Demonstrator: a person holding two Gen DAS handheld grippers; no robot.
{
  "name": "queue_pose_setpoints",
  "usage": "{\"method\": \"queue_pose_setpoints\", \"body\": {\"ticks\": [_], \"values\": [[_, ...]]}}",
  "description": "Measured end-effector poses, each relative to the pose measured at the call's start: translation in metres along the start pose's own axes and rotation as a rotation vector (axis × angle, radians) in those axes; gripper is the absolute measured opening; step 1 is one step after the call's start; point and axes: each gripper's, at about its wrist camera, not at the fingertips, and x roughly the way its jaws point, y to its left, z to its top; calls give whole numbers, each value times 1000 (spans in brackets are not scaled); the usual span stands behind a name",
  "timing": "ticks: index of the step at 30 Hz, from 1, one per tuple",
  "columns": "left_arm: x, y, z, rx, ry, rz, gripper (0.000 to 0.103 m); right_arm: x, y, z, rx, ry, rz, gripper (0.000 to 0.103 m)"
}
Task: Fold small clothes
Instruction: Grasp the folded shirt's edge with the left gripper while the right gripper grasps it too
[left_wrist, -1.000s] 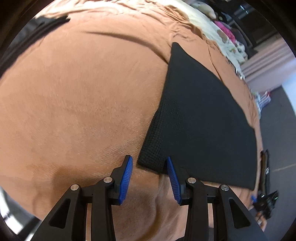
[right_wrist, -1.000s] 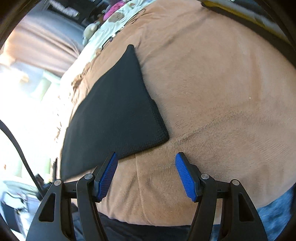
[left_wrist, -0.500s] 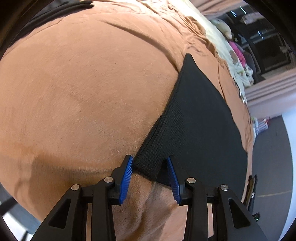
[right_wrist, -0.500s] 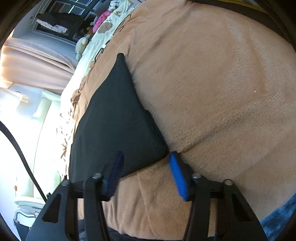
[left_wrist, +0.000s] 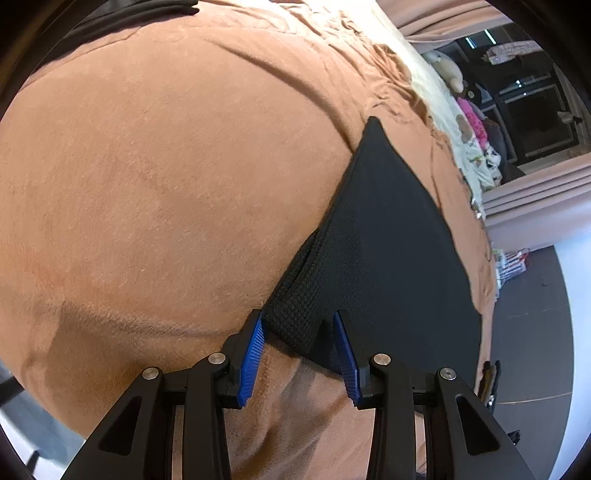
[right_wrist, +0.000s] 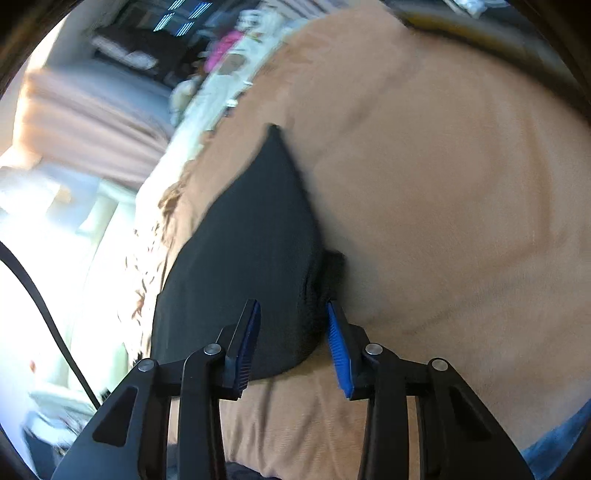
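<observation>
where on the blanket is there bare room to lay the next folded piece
The brown blanket is bare across the wide stretch left of the black cloth, and again on the cloth's other side. It is crowded at the cloth's near corners, where the left tool and right tool sit.

Left gripper low in the frame's centre, blue-padded fingers parted, black linkages spreading toward the bottom corners. Right gripper likewise at bottom centre, jaws apart, pads angled inward toward the upper middle of the frame.
</observation>
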Motion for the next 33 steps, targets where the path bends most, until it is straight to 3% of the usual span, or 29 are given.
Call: {"method": "queue_pose_setpoints", "body": {"ticks": [5,9,13,18,23,25,26,29,33], "values": [[-4,-2,-1,9,-11,-56,40,10,-3,-8,-15,46,-22,34],[-6,-4,-3,33,-22,-56,40,18,-18,-13,45,61,-30,34],[5,-4,-3,33,10,-22,40,21,-22,-13,78,65,-39,34],[10,-8,-1,47,2,10,40,21,-27,-11,97,63,-19,34],[17,-14,3,91,-36,88,38,33,-28,-5,121,51,-24,34],[19,-17,3,111,-47,117,35,38,-23,-3,108,43,-57,26],[20,-20,2,130,-53,143,30,39,-20,-2,93,41,-83,18],[19,-24,1,168,-70,195,17,40,-12,1,59,38,-141,5],[13,-22,2,150,-80,197,9,36,5,3,-19,47,-178,2]]}}
